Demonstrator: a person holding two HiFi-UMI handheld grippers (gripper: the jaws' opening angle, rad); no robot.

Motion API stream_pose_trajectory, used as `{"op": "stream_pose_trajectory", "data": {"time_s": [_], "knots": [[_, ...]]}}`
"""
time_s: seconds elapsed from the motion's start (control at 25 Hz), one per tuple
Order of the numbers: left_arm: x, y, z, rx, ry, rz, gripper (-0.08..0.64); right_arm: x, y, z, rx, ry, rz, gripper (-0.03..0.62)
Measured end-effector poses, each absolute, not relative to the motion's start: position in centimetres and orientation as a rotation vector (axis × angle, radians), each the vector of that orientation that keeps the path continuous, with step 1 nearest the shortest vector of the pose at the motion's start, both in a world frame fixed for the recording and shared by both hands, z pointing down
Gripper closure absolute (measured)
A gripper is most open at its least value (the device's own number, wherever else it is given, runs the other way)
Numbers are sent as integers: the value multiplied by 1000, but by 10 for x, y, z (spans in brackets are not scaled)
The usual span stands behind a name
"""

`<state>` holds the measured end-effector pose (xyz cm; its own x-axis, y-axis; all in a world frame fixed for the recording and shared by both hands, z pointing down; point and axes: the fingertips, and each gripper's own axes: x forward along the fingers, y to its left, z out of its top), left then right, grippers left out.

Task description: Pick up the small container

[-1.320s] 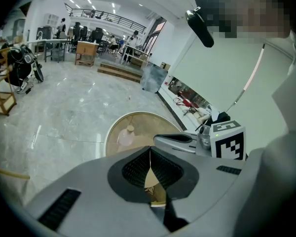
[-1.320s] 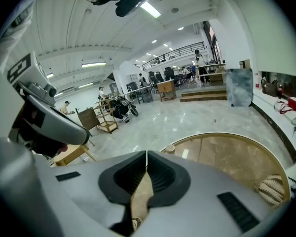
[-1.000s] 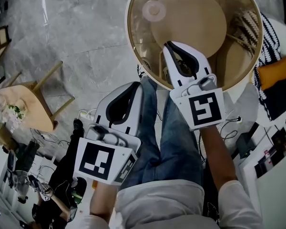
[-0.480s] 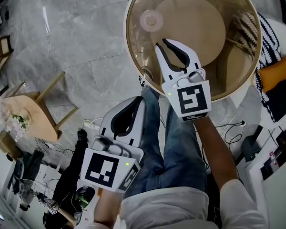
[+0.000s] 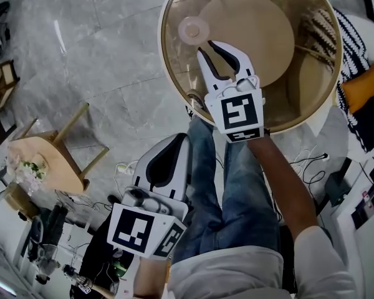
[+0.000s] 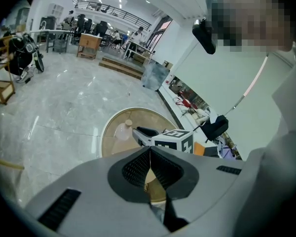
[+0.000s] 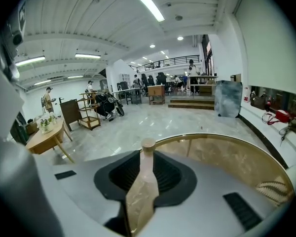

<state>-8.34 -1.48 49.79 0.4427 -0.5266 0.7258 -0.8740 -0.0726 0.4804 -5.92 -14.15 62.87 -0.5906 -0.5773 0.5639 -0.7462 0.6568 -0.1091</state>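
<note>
In the head view a round amber-glass table (image 5: 174, 73) is seen on grey marble floor (image 5: 112, 55), the small container (image 5: 192, 28) standing on it just ahead of the right gripper (image 5: 207, 47), whose jaws have just been opening, nothing between them. In the left gripper view the ribbed black pads (image 6: 135, 168) of the left gripper (image 6: 149, 152) are pressed together. In the right gripper view the capped container is framed by the gap.

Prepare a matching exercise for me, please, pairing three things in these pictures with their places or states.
1. small translucent capped container
2. right hand-held gripper
3. left hand-held gripper

A. jaws together
B. on the round glass table
C. jaws apart

Pairs: 1-B, 2-C, 3-A.

The right hand-held gripper's jaws have just been opening, with the container ahead of them, not between.
</note>
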Motion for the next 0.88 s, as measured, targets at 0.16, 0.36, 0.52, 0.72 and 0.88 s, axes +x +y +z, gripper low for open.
{"op": "stream_pose_trajectory", "data": {"time_s": [0.16,0.36,0.52,0.72,0.88], "knots": [[-81,-14,501,1733,-1197,455,543,-66,-146,635,1003,-2384,469,478],[-81,-16,504,1726,-1195,455,543,-71,-156,644,997,-2374,478,436],[-85,-20,504,1703,-1190,426,543,-75,-162,650,997,-2359,497,406],[-86,-26,504,1706,-1175,415,543,-82,-167,656,987,-2355,480,394],[-86,-30,505,1708,-1162,411,543,-83,-173,659,984,-2346,434,394]]}}
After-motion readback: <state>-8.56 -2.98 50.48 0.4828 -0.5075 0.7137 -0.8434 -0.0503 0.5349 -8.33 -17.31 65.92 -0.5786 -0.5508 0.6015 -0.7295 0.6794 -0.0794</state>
